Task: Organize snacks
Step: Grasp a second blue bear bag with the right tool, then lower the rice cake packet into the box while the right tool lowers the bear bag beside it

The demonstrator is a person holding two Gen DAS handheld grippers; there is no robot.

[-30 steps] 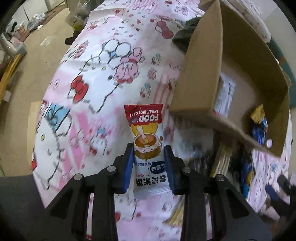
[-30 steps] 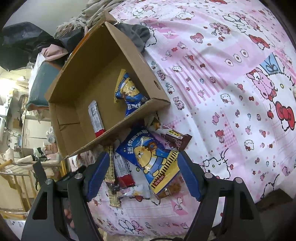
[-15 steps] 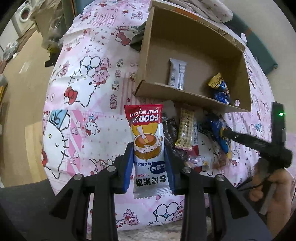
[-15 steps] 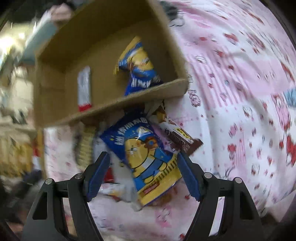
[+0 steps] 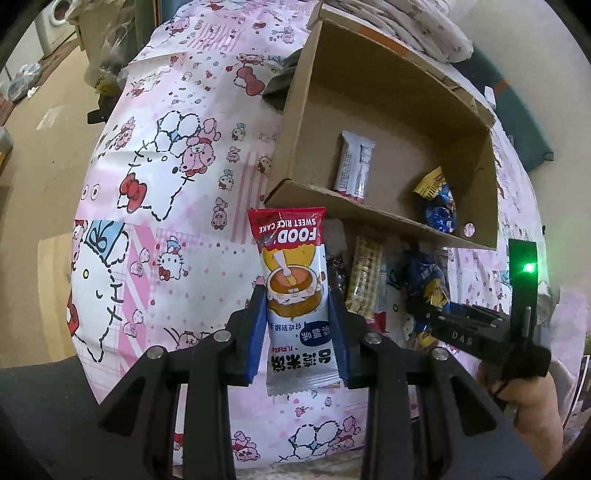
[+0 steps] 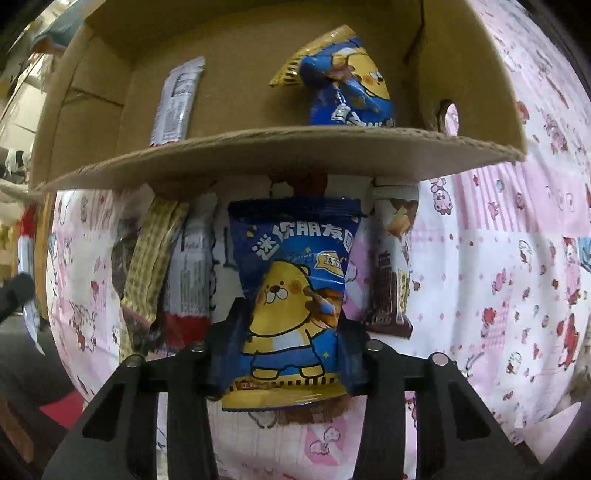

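My left gripper [image 5: 297,306] is shut on a red and white sweet rice cake packet [image 5: 291,280], held above the bed in front of the cardboard box [image 5: 369,218]. My right gripper [image 6: 291,325] is shut on a blue bear snack bag [image 6: 295,288] just before the box's near wall [image 6: 280,151]. It also shows in the left wrist view [image 5: 424,314]. Inside the box lie a white wrapped bar [image 5: 354,166] and a second blue bear bag [image 6: 347,81]. Loose snacks lie before the box: a yellow checked bar [image 6: 151,258] and a brown chocolate bar [image 6: 391,280].
A pink cartoon-print sheet [image 5: 166,184] covers the bed. The floor [image 5: 40,155] lies to the left of the bed. Dark cloth [image 5: 280,81] and a folded blanket [image 5: 417,26] lie behind the box.
My right gripper has closed on the blue bear bag and moved toward the box wall. My left gripper has swung right with the rice cake packet, bringing the box interior into view.
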